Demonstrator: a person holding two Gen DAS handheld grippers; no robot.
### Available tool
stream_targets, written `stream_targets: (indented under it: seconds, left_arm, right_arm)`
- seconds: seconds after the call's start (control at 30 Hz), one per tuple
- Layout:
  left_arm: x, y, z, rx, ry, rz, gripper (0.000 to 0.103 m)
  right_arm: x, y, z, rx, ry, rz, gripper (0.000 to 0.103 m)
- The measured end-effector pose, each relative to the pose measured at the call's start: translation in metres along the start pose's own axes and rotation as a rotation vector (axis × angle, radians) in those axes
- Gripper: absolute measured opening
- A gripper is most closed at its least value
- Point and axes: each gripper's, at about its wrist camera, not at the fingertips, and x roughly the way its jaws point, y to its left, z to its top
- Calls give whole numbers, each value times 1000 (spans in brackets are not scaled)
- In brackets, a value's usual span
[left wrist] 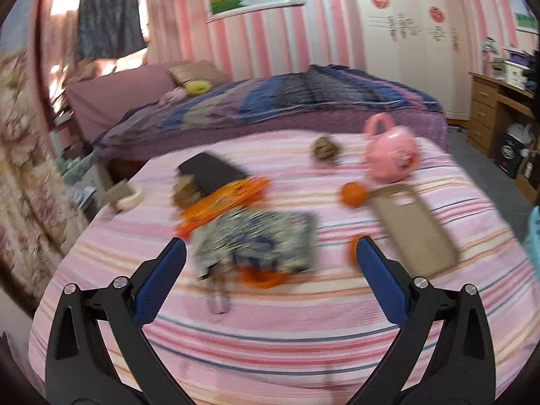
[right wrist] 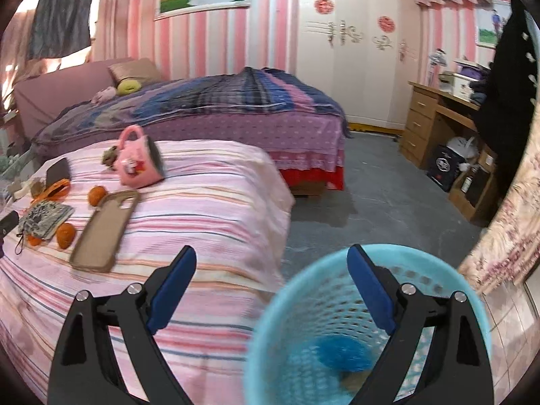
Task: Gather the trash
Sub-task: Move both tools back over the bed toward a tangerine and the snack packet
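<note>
Light-blue perforated trash basket (right wrist: 303, 290) upright on the floor beside the bed, blue crumpled scrap (right wrist: 341, 354) inside

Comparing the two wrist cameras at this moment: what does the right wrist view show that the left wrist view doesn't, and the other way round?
Only the right wrist view shows inside the blue basket, with something blue at its bottom, below the open right gripper.

Only the left wrist view shows the open left gripper whole, aimed at the patterned pouch.

Both show the striped bedspread, pink bag, tan phone case and orange pieces.
</note>
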Motion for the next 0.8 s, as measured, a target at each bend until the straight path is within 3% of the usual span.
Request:
stream_targets:
  seconds: [0.13,0.27,0.6,0.8]
  left_arm:
    - [20,41,-10,-72,66,26,97]
    - [22,66,-11,-52,50,83,97]
    - [33,106,-15,-75,69,118,97]
    - [40,126,-13,-127,88,131,97]
  right_arm:
    - [6,37,1,-36,9,35,89]
    - [9,70,4,-63,10,77,89]
    - [22,167,3,-181,48,180,89]
    - [27,201,-1,-230,67,229,89]
